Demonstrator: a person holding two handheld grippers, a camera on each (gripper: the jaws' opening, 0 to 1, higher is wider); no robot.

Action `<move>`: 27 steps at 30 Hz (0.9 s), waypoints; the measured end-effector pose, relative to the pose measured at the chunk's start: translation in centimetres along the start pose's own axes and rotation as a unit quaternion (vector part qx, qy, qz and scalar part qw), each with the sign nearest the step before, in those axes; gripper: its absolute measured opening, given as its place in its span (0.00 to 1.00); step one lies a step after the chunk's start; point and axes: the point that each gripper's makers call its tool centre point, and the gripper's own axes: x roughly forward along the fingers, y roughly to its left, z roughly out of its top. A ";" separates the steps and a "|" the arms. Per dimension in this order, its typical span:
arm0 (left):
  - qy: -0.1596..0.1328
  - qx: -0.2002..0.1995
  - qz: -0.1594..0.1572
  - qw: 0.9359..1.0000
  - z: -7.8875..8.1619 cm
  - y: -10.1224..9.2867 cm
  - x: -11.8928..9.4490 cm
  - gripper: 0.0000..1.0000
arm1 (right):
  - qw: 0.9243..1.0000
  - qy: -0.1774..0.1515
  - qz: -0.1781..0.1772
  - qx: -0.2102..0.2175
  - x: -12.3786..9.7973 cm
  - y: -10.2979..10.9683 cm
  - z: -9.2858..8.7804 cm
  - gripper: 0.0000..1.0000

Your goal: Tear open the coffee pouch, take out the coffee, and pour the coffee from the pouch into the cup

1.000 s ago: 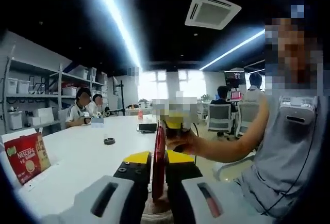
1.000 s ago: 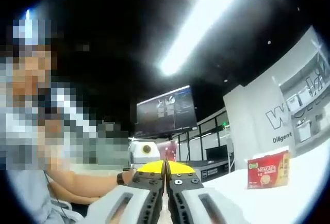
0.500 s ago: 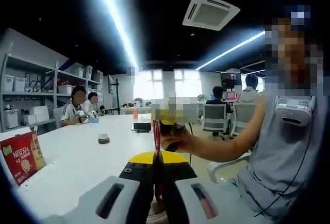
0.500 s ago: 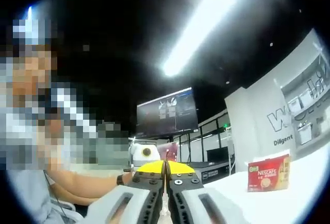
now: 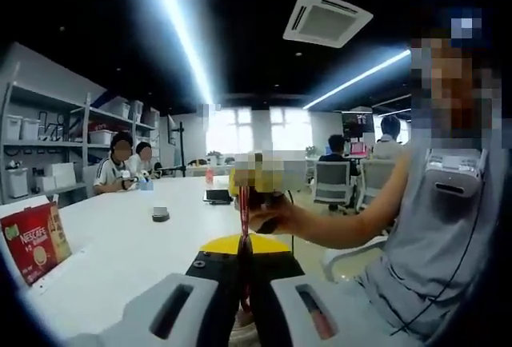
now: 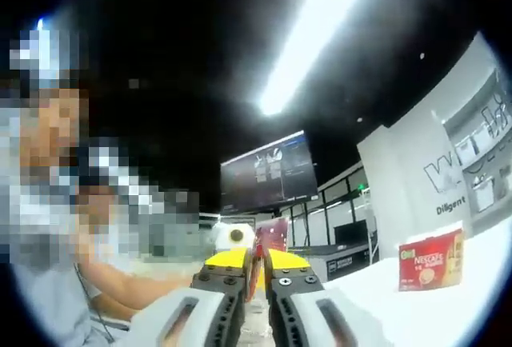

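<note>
We hold the thin red coffee pouch [image 5: 243,227] edge-on above the white counter [image 5: 120,255], both the left gripper [image 5: 242,263] and right gripper [image 6: 257,271] with jaws pinched onto it. It looks light, limp and slick, so we judge gripping close beside the tear line best.

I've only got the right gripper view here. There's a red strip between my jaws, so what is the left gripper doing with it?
Observer: The left gripper is shut on the thin red coffee pouch, which stands edge-on between its jaws.
Operator: What's on the table besides the red box?
Observer: A small dark round object lies on the white table, beyond the red Nescafe box.
Operator: Is anyone else around?
Observer: Two seated people are at the table's far end.
</note>
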 end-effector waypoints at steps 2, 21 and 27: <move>0.005 0.000 0.000 1.000 -0.2 0.0 0.2 0.04 | 1.000 0.004 0.009 0.004 0.4 0.4 -0.3 0.04; 0.011 -0.001 0.001 1.000 -0.4 -0.1 0.0 0.04 | 0.999 0.027 -0.003 -0.017 1.4 0.4 -1.4 0.02; 0.009 -0.003 -0.002 1.000 -0.1 0.1 0.2 0.04 | 0.999 0.036 0.007 -0.016 1.8 0.7 -2.1 0.05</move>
